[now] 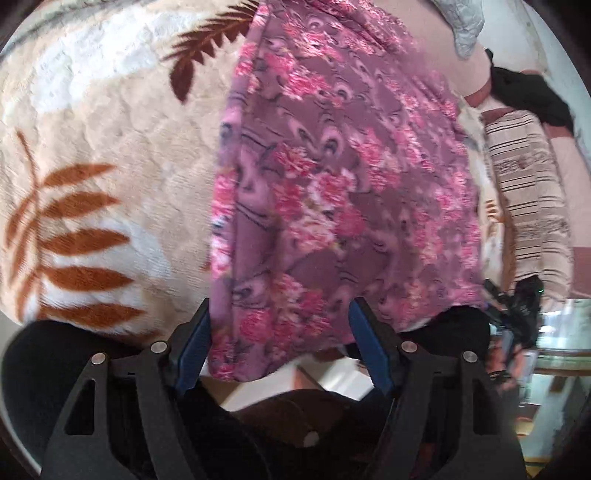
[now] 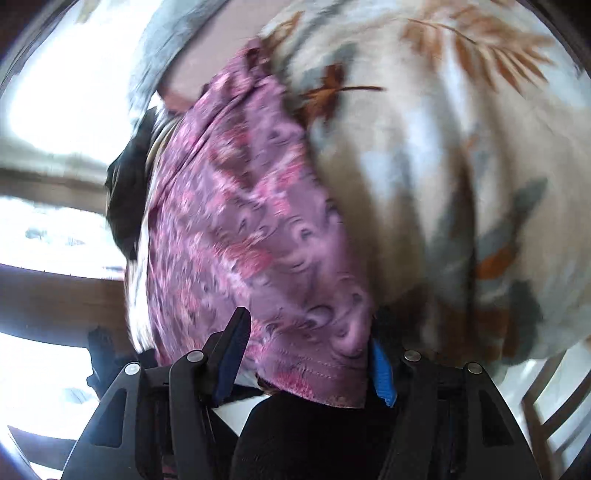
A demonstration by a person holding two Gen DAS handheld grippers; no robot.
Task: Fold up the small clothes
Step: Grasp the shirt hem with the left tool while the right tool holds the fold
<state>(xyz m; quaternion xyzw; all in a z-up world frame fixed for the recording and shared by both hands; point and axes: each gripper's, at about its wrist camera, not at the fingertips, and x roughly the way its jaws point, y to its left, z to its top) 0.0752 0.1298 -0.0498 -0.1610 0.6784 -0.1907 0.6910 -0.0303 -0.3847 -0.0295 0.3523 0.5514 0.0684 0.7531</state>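
A purple garment with pink flowers (image 1: pixel 332 184) lies spread in a long band on a cream plush blanket with brown leaves (image 1: pixel 110 147). Its near end hangs over the bed's edge. My left gripper (image 1: pixel 280 310) stands open, its blue-padded fingers (image 1: pixel 192 343) wide apart on either side of that hanging end, not pressing it. In the right wrist view the same garment (image 2: pixel 240 221) runs away up the blanket (image 2: pixel 424 166). Its stitched hem droops between the fingers of my right gripper (image 2: pixel 308 328), which is also open. The right finger's tip is hidden behind the cloth.
A striped beige pillow (image 1: pixel 528 192) and a black cloth (image 1: pixel 528 92) lie beyond the garment's far side. A grey quilted piece (image 1: pixel 465 22) is at the top. A wooden chair (image 2: pixel 546 417) stands by the bed's edge, and a bright window (image 2: pixel 55 110) is at left.
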